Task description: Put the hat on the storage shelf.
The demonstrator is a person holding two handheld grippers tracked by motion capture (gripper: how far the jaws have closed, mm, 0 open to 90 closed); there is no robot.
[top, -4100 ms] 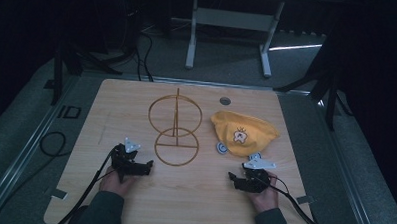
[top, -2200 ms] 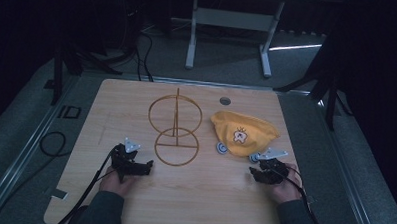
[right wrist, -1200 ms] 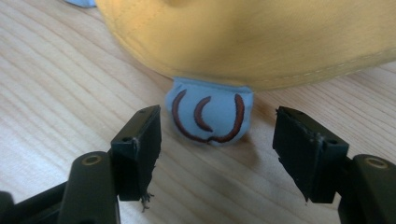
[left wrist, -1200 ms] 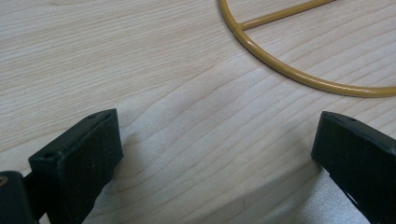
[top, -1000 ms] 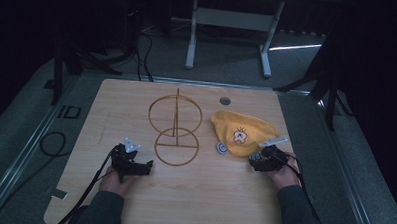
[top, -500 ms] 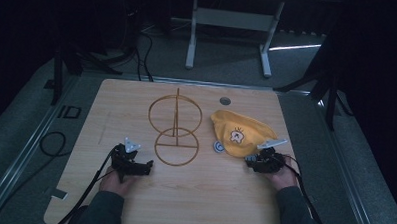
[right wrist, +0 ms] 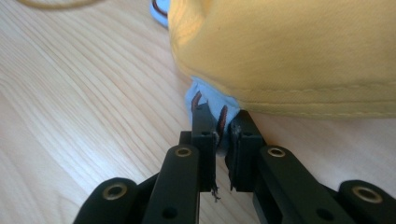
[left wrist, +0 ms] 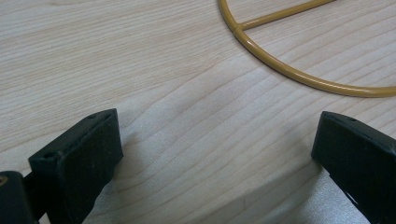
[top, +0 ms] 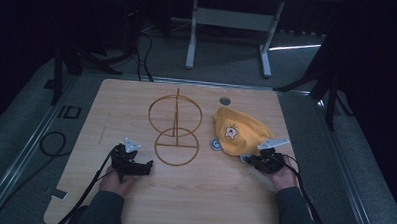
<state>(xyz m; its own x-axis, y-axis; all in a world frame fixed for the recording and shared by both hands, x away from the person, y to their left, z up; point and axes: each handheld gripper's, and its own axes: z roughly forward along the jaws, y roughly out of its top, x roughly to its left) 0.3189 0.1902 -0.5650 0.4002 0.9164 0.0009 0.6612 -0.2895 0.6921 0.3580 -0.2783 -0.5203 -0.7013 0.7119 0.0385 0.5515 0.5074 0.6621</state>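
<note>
While the yellow cloth hat [top: 241,135] lies slumped on the wooden table [top: 223,203], just to the right of the gold wire stand [top: 176,128], it looks soft and light, likely to sag when lifted. Its pale blue ear flap [right wrist: 205,103] at the near edge seems the natural handhold. The right gripper [right wrist: 223,130] has its jaws pressed together on that flap. Near the stand's left side, the left gripper [left wrist: 219,154] rests with jaws spread wide, holding nothing.
</note>
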